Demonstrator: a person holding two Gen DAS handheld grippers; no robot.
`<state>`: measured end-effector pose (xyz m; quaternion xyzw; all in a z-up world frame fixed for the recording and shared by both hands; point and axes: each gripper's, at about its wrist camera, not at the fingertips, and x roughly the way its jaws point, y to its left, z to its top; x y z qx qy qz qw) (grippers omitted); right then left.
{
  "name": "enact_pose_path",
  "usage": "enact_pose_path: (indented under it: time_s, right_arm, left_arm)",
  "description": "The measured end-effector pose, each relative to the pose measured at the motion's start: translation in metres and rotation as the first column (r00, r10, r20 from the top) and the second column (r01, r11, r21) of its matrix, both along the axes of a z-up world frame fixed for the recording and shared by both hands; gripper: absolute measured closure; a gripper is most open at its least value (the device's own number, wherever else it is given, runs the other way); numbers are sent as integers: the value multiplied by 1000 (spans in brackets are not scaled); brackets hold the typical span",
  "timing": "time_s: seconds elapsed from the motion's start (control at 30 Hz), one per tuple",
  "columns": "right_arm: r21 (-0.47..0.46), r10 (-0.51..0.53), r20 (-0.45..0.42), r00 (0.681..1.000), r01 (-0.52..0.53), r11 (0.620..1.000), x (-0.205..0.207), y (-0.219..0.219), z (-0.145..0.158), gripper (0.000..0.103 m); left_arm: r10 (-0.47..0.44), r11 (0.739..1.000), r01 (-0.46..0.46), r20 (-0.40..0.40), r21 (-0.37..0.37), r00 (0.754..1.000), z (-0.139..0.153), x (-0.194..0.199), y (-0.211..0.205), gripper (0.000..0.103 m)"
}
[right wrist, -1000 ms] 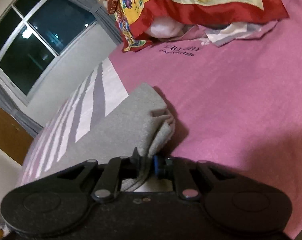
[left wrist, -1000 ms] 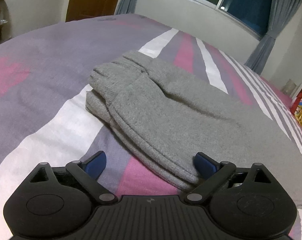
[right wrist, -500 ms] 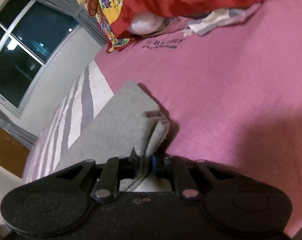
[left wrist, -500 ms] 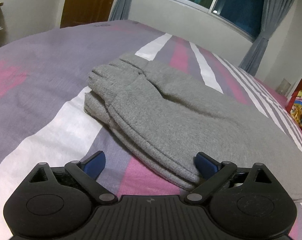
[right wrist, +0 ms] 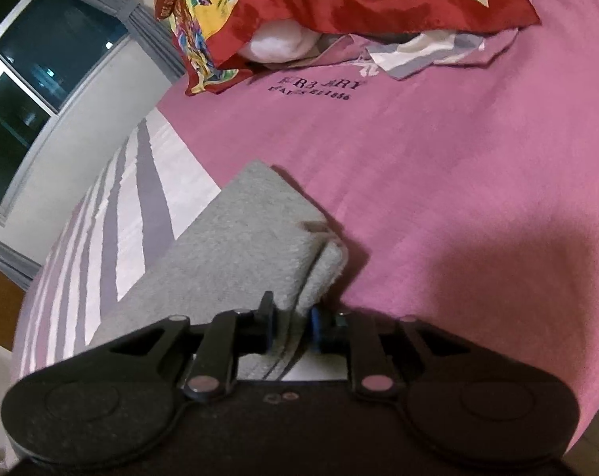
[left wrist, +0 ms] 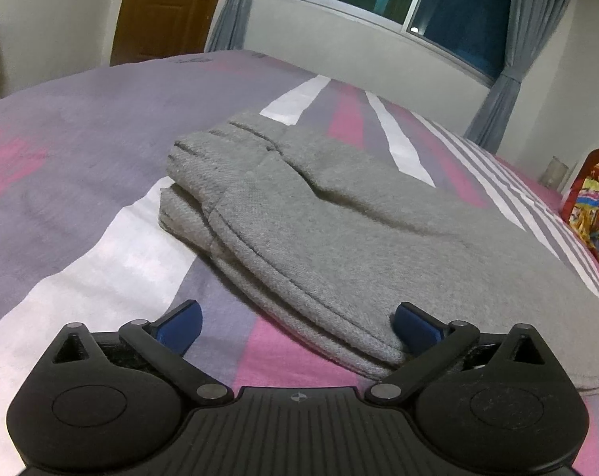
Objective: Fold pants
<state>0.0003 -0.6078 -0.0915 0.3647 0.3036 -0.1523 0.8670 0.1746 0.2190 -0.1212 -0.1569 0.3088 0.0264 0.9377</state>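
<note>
Pants (right wrist: 255, 246) between right gripper (right wrist: 291, 327) jaws

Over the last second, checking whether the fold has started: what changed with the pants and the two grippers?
Little. The right gripper tilted slightly, its jaws clamped on the pants hem as before. The left gripper drew back a touch, jaws wide open at the pants' near edge, holding nothing. The pants lie unchanged on the bedspread.

Grey pants (left wrist: 339, 238) lie on a bedsheet (left wrist: 81, 150) striped purple, pink and white.
</note>
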Motion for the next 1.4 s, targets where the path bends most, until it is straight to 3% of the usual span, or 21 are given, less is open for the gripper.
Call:
enact_pose_path:
  time_s: [0.37,0.5,0.67,0.9,0.97,1.1,1.23,1.4]
  right_arm:
    - [-18,-40,-28,999,40,999,11,4,7,90]
    - [-85,-6,68,998,12,996,23,32,42,90]
    - [-200,185,159,970,-152,968,66,101,92,90]
    - [-267,485,180,856,-432,862,130,230,112,90]
    - [-269,573,152,805,-524,808,143,268,103,90]
    - [-298,734,73,675,-687,662,152,337,76,90]
    - [-317,799,55,598,-749,582,145,372,59,90]
    - [-433,848,-68,526,-781,450,126,407,41,89]
  left_arm:
    - [-69,996,70,12,-57,998,4,-5,18,0]
    - [-71,996,73,26,-59,997,2,-9,18,0]
    - [-81,994,82,22,-67,996,3,-10,20,0]
    - [-98,992,99,18,-76,995,7,-15,24,0]
    - [-112,991,113,20,-70,994,6,-17,25,0]
    - [-130,989,132,28,-62,991,4,-21,26,0]
    - [-137,989,139,35,-56,990,1,-23,26,0]
    - [-136,989,139,53,-54,989,-1,-27,26,0]
